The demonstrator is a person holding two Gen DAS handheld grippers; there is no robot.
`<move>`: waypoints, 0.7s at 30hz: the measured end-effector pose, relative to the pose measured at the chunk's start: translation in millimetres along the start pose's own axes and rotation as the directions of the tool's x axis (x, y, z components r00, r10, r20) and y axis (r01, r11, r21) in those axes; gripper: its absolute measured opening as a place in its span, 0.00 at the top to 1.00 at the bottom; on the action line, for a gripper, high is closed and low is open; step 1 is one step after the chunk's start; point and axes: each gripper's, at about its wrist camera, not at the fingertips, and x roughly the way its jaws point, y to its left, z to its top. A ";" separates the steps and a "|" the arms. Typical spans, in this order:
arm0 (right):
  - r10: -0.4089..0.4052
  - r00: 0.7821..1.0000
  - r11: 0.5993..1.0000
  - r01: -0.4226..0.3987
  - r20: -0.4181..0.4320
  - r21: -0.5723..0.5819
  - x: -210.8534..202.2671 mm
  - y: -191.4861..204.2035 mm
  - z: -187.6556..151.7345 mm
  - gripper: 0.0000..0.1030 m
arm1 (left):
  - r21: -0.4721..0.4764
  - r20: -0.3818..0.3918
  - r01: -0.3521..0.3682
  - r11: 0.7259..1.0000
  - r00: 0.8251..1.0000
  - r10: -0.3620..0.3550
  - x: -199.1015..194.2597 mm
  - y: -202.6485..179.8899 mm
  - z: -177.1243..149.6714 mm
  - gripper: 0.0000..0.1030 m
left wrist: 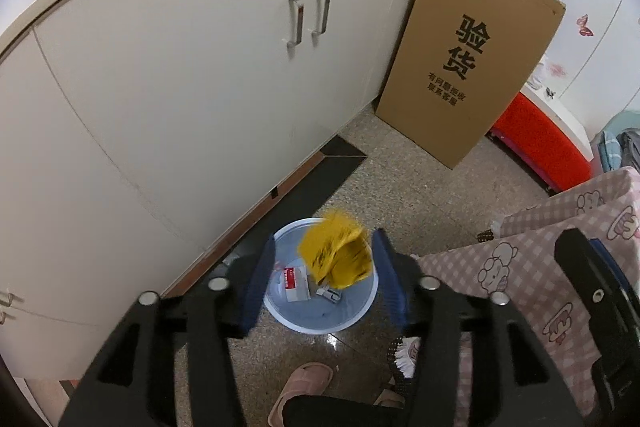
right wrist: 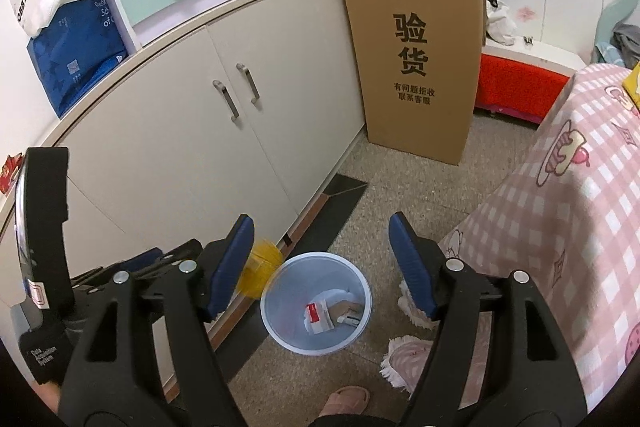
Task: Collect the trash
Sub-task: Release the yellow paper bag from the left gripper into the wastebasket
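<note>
The yellow wrapper (left wrist: 335,254), crumpled and motion-blurred, is seen loose between the parted jaws of the left tool (left wrist: 330,283), above the white bin (left wrist: 370,301). The right tool (right wrist: 322,269), at 3 o'clock, is held open and empty, angled downward.

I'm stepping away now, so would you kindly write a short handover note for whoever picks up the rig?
Left hand-held gripper: open, above the bin; the yellow wrapper is loose between its jaws, blurred, apparently dropping.
Right hand-held gripper: open, empty.
Waste bin: on the floor by the cabinet, already holding a red-and-white packet and small scraps.
Done: wrapper released over the bin.
Left: confirm it lands inside, then look for more trash.
</note>
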 end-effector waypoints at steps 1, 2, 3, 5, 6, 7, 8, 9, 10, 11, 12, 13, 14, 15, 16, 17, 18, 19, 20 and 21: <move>-0.003 1.000 1.000 0.003 -0.002 0.001 -0.6 -0.8 -0.7 0.33 | 0.000 0.000 -0.001 1.000 1.000 0.001 -1.2 -0.1 -0.6 0.50; -0.002 1.000 1.000 0.002 -0.005 0.005 -1.8 -2.0 -1.2 0.33 | -0.001 0.000 0.005 1.000 1.000 -0.005 -3.7 -0.1 -1.6 0.50; -0.001 1.000 1.000 0.001 -0.004 0.007 -3.5 -2.8 -1.9 0.33 | -0.003 0.002 0.009 1.000 1.000 -0.009 -6.5 -0.3 -2.5 0.50; -0.001 1.000 1.000 0.001 0.000 0.010 -8.7 -3.9 -2.1 0.33 | 0.000 0.011 0.012 1.000 1.000 -0.012 -13.2 -1.8 -3.8 0.49; -0.001 1.000 1.000 0.001 0.002 0.011 -11.6 -4.1 -2.4 0.33 | 0.004 0.016 0.013 1.000 1.000 -0.013 -16.9 -3.0 -4.6 0.49; -0.001 1.000 1.000 0.001 0.006 0.013 -15.6 -5.0 -2.1 0.33 | 0.007 0.021 0.015 1.000 1.000 -0.015 -20.7 -4.1 -5.7 0.48; 0.000 1.000 1.000 -0.001 0.012 0.017 -20.7 -6.1 -1.8 0.33 | 0.011 0.028 0.019 1.000 0.999 -0.019 -26.0 -5.8 -6.9 0.48; 0.000 1.000 1.000 0.000 0.019 0.019 -25.2 -7.1 -1.7 0.33 | 0.014 0.035 0.022 1.000 0.999 -0.023 -31.7 -7.7 -8.2 0.48; -0.002 1.000 1.000 0.001 0.028 0.022 -30.3 -7.4 -0.8 0.33 | 0.018 0.043 0.026 1.000 0.999 -0.026 -38.0 -9.7 -9.5 0.47; -0.002 0.999 1.000 0.001 0.036 0.023 -36.3 -9.4 -1.0 0.32 | 0.021 0.050 0.029 0.999 0.998 -0.030 -43.3 -11.3 -10.9 0.47; -0.003 0.999 1.000 0.001 0.048 0.028 -45.1 -11.5 -0.6 0.32 | 0.025 0.059 0.033 0.999 0.998 -0.034 -49.9 -13.3 -12.3 0.47; -0.004 0.998 1.000 0.002 0.055 0.031 -50.6 -12.8 -0.8 0.32 | 0.028 0.065 0.035 0.999 0.997 -0.037 -54.8 -14.5 -13.5 0.46; -0.005 0.998 0.999 0.003 0.067 0.035 -59.5 -15.2 -0.6 0.32 | 0.035 0.076 0.040 0.999 0.996 -0.042 -62.7 -17.3 -15.5 0.46; -0.008 0.997 0.999 0.005 0.075 0.037 -65.7 -16.7 -1.4 0.32 | 0.041 0.086 0.044 0.998 0.995 -0.047 -70.0 -19.6 -17.6 0.46; -0.011 0.996 0.999 0.008 0.086 0.039 -75.3 -19.6 -2.3 0.32 | 0.045 0.095 0.047 0.998 0.994 -0.051 -76.5 -21.9 -19.3 0.45; -0.013 0.995 0.999 0.009 0.097 0.044 -83.4 -22.3 -2.7 0.31 | 0.051 0.108 0.052 0.997 0.992 -0.057 -85.7 -25.6 -22.0 0.45; -0.017 0.994 0.999 0.012 0.106 0.047 -90.1 -23.7 -2.7 0.31 | 0.057 0.117 0.058 0.997 0.991 -0.064 -92.5 -28.9 -23.9 0.44; -0.021 0.993 0.999 0.015 0.115 0.051 -97.6 -26.3 -3.3 0.31 | 0.066 0.130 0.065 0.996 0.989 -0.073 -101.9 -33.8 -26.7 0.43; -0.024 0.992 0.998 0.017 0.123 0.055 -105.1 -29.7 -4.1 0.31 | 0.072 0.138 0.070 0.995 0.987 -0.079 -107.9 -37.0 -29.0 0.43; -0.030 0.991 0.998 0.022 0.133 0.059 -114.2 -33.8 -5.0 0.31 | 0.081 0.147 0.074 0.994 0.985 -0.085 -115.0 -41.7 -31.8 0.43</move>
